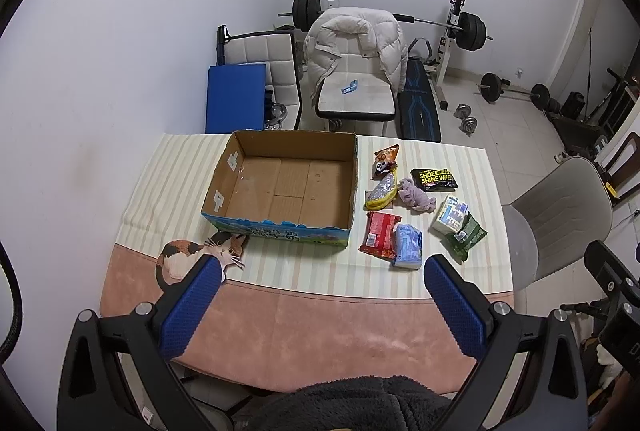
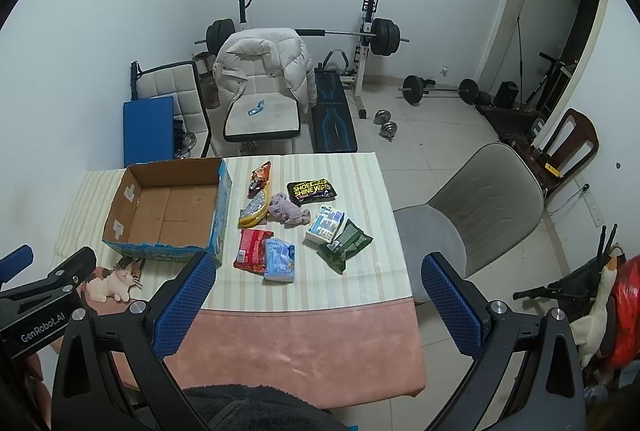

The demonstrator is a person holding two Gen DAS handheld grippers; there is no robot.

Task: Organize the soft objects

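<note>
**Starting the soft-stuff sort: grab the easy ones first**

Looking at the setup, nothing has gone in yet. The cardboard box [image 1: 280,187] sits on the left half of the tabletop [image 1: 320,319] with its bottom bare, and all the soft things are bunched just to the right of it. Both the left gripper [image 1: 322,305] and the right gripper [image 2: 316,305] hang over the near edge with jaws spread wide and nothing between them.

My take on doing this step well:

- Go for the near row first. The light blue tissue pack [image 2: 280,259] lies partly over the red packet [image 2: 250,249], so lift the blue one off before touching the red, or the red will probably drag along.
- The right gripper looks better placed for the pile; the left one is lined up more with the box and could steady its near wall if it slides.
- Pinch packs across their narrow side, near the middle. They're squishy, so a corner grab will likely fold and slip.
- The green pouch [image 2: 346,241] leans on the white pack [image 2: 325,227], same deal: top one first.
- Leave the purple plush toy [image 2: 288,211], the yellow pouch [image 2: 253,213], the orange snack bag [image 2: 259,178] and the black shoe wipes pack [image 2: 312,189] for later, they're further back and touching or nearly so.

Drop low into the box, not from height.
</note>
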